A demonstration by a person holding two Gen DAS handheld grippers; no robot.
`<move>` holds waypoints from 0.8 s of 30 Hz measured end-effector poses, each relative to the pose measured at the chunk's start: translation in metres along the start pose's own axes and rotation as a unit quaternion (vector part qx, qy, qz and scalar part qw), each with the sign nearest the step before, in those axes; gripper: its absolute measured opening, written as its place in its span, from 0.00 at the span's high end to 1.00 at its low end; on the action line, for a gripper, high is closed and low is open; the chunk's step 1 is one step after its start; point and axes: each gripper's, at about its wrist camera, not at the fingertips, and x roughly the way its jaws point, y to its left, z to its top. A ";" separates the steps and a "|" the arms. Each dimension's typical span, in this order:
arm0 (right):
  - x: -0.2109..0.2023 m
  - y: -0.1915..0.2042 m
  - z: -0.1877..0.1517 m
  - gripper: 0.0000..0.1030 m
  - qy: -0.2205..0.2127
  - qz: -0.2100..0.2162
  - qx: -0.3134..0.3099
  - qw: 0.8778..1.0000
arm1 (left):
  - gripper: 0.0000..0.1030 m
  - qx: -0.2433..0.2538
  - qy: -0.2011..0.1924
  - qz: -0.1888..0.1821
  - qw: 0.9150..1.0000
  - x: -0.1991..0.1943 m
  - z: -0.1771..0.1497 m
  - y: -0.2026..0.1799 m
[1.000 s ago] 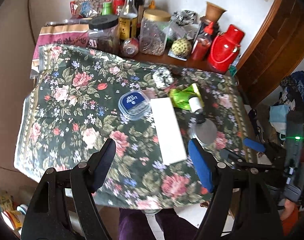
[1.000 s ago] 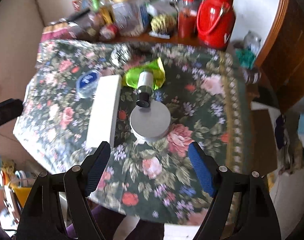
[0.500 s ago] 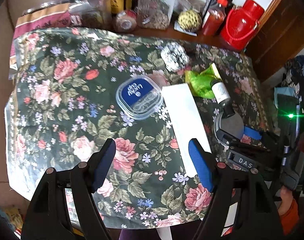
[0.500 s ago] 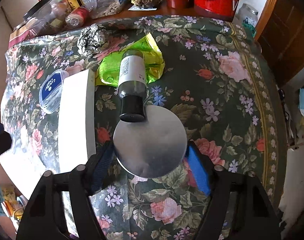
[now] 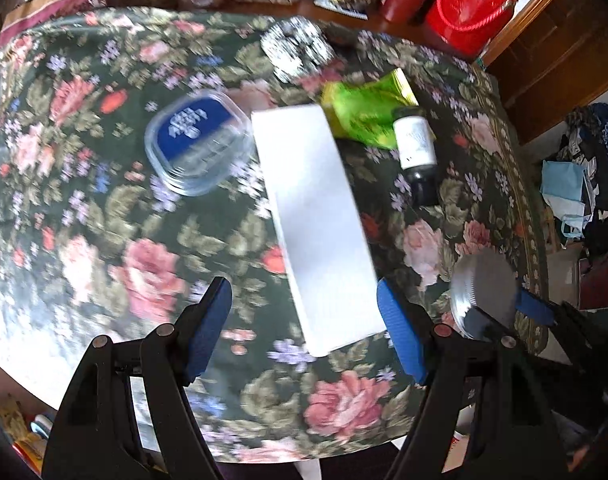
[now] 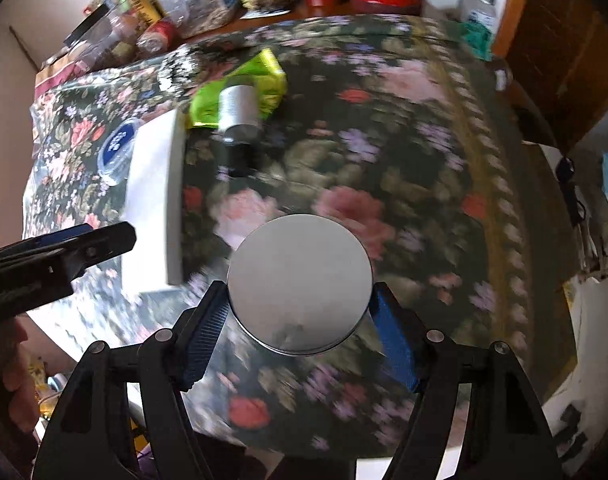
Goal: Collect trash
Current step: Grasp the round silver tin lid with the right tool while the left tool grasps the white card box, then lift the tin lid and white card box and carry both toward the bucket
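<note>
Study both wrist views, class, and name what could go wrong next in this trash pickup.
1. The right gripper holds the round silver metal lid only by its thin rim; it may slip out.
2. The open left gripper straddles the long white box off-centre, near its end; lifted there, it may tip.
3. The small dark bottle lies on its side and could roll if bumped.

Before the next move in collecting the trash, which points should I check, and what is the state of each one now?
1. Round metal lid sits between the pads of the right hand-held gripper: ok.
2. Lid is clear of the floral tablecloth: cannot tell, picture blurred.
3. Left hand-held gripper is open and holds nothing: ok.
4. White box lies flat, its near end between the left pads but not pinched: ok.
5. Small bottle rests on its side against the green wrapper, untouched: ok.
6. A trash container is in view: not ok.
</note>
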 end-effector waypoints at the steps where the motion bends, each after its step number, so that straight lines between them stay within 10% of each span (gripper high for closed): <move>1: -0.006 -0.009 -0.004 0.33 -0.003 -0.005 0.006 1.000 | 0.28 -0.001 0.002 0.003 1.000 0.003 -0.001 -0.004; 11: -0.032 -0.023 0.004 0.33 -0.042 -0.023 0.035 0.998 | 0.35 -0.005 -0.035 0.087 0.996 0.027 -0.008 -0.030; 24: -0.065 -0.015 0.007 0.34 -0.094 -0.009 0.004 0.996 | 0.49 -0.058 -0.024 0.024 0.998 0.010 -0.011 -0.024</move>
